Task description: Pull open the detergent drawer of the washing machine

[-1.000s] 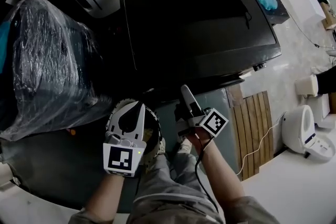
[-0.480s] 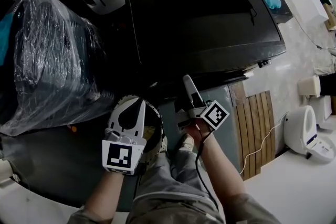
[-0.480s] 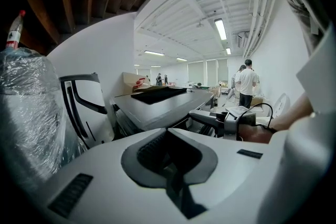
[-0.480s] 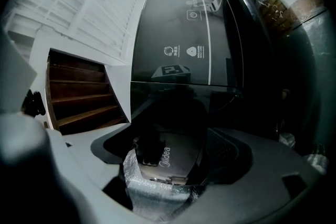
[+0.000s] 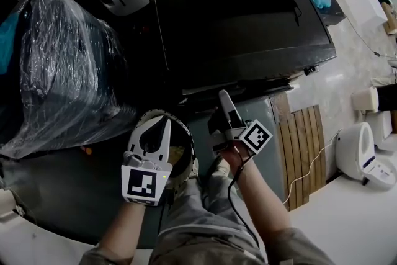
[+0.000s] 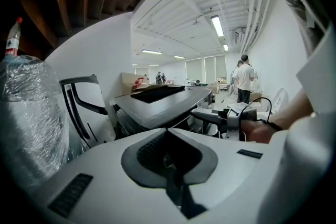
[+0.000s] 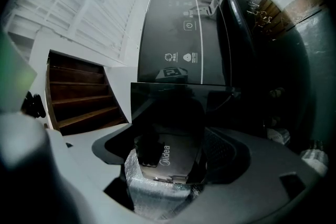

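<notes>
Since a second ago the right gripper [image 5: 223, 98] has edged slightly up and right. Its jaws clamp the detergent drawer [image 7: 173, 157] front at the lower edge of the washing machine [image 5: 242, 15], upper centre. The left gripper [image 5: 165, 124], lower left of centre, has its jaws pressed together, holding nothing.

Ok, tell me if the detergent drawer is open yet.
Partly open: in the head view a pale strip of the detergent drawer juts from the washing machine front, right gripper clamped on it.
</notes>
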Demonstrator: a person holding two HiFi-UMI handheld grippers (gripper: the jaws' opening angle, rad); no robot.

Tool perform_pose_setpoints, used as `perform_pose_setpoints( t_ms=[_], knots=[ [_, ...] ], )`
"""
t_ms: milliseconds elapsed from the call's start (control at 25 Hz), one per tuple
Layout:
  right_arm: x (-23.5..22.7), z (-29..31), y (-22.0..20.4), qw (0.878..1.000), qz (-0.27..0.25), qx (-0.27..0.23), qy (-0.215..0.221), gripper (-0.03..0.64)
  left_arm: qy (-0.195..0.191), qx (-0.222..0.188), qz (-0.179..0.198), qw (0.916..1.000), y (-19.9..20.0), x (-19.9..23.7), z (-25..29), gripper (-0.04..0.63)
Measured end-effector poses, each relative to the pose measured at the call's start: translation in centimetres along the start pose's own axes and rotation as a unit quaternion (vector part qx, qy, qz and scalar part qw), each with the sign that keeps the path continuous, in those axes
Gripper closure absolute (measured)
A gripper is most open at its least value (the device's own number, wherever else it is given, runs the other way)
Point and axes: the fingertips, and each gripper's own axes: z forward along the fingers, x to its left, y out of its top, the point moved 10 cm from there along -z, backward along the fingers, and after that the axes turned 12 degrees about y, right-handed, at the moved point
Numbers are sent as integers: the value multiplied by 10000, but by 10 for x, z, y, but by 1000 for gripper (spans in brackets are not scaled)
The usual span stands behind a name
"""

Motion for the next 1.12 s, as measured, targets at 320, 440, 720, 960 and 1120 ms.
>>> perform_pose_setpoints(
  t_ms=[320,440,720,960,1120],
  knots=[
    [11,-32,-13,9998,88,-113,-105,201,-10,66,-145,9999,-5,-4,-11,578],
    [12,-41,-15,9998,74,-125,-139,202,-42,77,-109,9999,-6,-6,-14,578],
    [16,-56,-19,9997,117,-146,-135,204,-79,104,-164,9998,-9,-12,-24,578],
    [23,-74,-23,9997,62,-205,-123,204,-101,150,-230,9996,-10,-18,-30,578],
    [25,-89,-24,9998,85,-187,-60,206,-107,186,-261,9994,-10,-22,-33,578]
  ],
)
